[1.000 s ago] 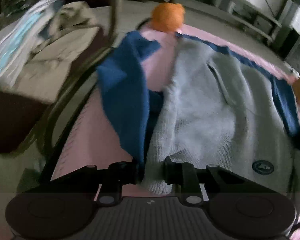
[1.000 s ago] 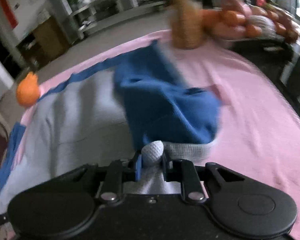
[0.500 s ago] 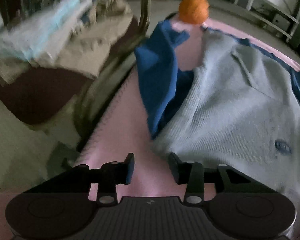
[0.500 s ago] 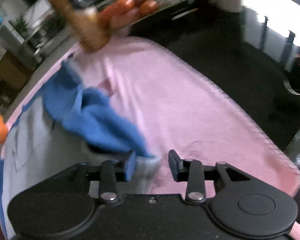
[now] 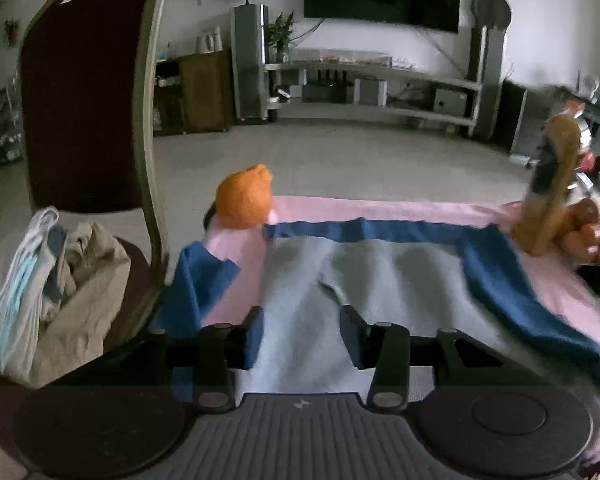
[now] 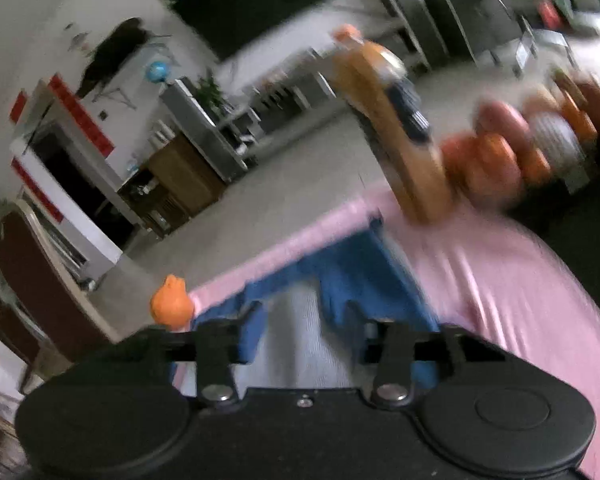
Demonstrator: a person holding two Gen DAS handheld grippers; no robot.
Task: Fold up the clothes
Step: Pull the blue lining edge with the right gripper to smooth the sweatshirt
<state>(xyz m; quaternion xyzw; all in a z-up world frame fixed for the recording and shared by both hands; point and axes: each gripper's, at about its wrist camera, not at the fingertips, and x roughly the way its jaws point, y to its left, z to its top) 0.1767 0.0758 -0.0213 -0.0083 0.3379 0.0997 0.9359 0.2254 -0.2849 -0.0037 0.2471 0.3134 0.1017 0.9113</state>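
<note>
Across the lower half of the left wrist view we see a pink cloth [image 5: 380, 206] covering the work surface, and spread flat on it the grey-and-blue knit sweater [image 5: 380, 276], which fills the centre of the frame. Its grey body lies smooth, with a blue band along the far edge and blue sleeves folded in from the left and right sides. At far left stands a dark red chair [image 5: 80, 92] with a heap of other clothes [image 5: 60, 292] on its seat. Smaller things sit at the cloth's far corners: an orange plush toy [image 5: 246, 196] at upper centre-left and a tan plush figure [image 5: 548, 184] at the right.

We judge the sweater to be soft, limp and light: it will sag and stretch wherever it is unsupported, so we would take it by two matching points on one edge, pinching both layers at hem or shoulder.

Our left gripper [image 5: 302, 330] is released, jaws opening, nothing pinched. Our right gripper [image 6: 302, 328] also holds nothing; its jaws are closing on air above the sweater [image 6: 296, 340].
</note>
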